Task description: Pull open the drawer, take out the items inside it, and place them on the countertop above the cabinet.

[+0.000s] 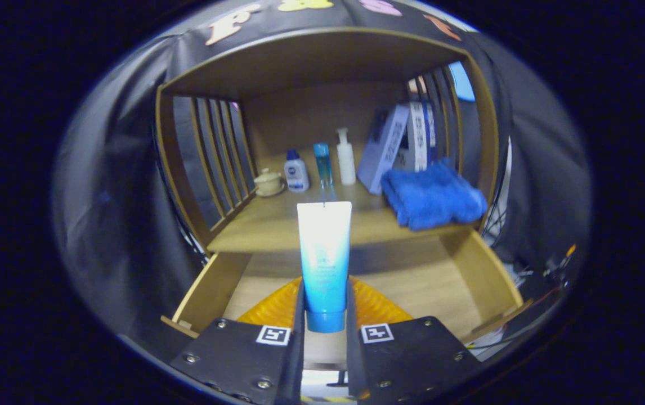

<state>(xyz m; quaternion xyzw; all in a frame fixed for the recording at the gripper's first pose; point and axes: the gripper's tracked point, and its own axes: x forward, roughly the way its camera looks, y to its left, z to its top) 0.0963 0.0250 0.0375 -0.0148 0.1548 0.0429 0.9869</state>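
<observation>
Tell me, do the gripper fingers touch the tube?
Touching. In the gripper view, both fingers press the sides of the tube near its cap, holding it upright above the open drawer.

Orange thing [376,306] in the drawer [210,287] — mostly hidden behind tube [324,259] and gripper [325,315].

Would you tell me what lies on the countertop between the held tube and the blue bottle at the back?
In the gripper view, bare countertop separates the tube, clamped between the fingers of the gripper, from the blue bottle.
</observation>
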